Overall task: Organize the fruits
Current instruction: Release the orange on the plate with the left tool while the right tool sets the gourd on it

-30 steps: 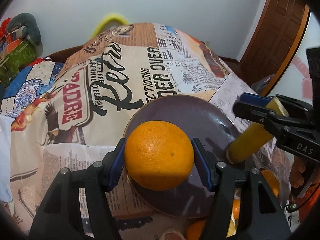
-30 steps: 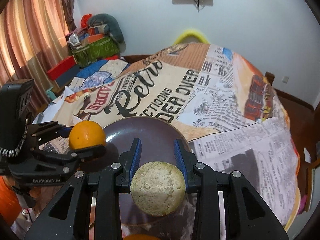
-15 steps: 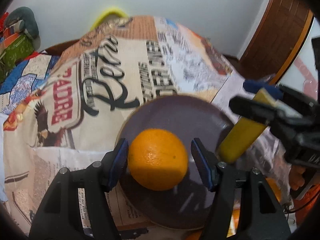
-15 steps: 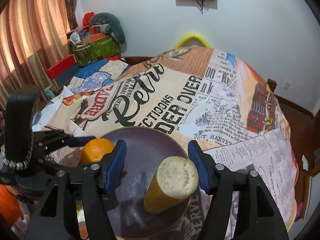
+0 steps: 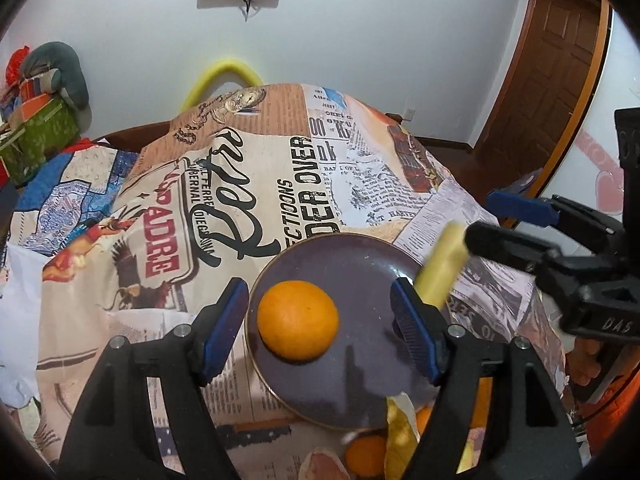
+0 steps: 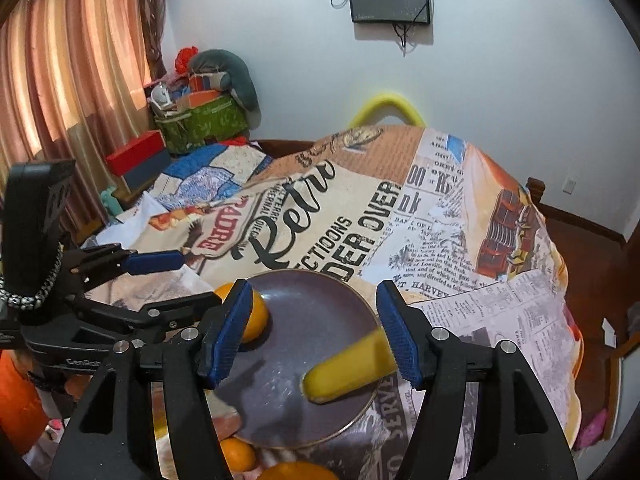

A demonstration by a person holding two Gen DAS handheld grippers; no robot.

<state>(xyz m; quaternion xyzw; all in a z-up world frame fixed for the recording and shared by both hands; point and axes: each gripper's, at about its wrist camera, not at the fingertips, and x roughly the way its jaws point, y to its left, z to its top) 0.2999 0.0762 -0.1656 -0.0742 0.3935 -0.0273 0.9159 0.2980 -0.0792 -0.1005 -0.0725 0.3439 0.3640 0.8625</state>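
An orange [image 5: 297,320] lies on the left part of a dark purple plate [image 5: 352,264]; it also shows in the right wrist view [image 6: 256,316] on the plate [image 6: 312,300]. My left gripper [image 5: 320,330] is open and empty above the orange. A yellow banana piece [image 6: 346,370] is blurred, leaning at the plate's right rim; it also shows in the left wrist view [image 5: 440,268]. My right gripper [image 6: 314,330] is open and empty just above it.
The plate rests on a table under a newspaper-print cloth [image 6: 360,216]. More oranges [image 5: 366,454] and a banana [image 5: 400,436] lie at the near edge below the plate. Boxes and a green bag [image 6: 200,120] stand far left by the curtain.
Both grippers opened wide and drew back and up. The orange dropped onto the plate. The banana piece left the right jaws and is tipping over onto the plate's right side.
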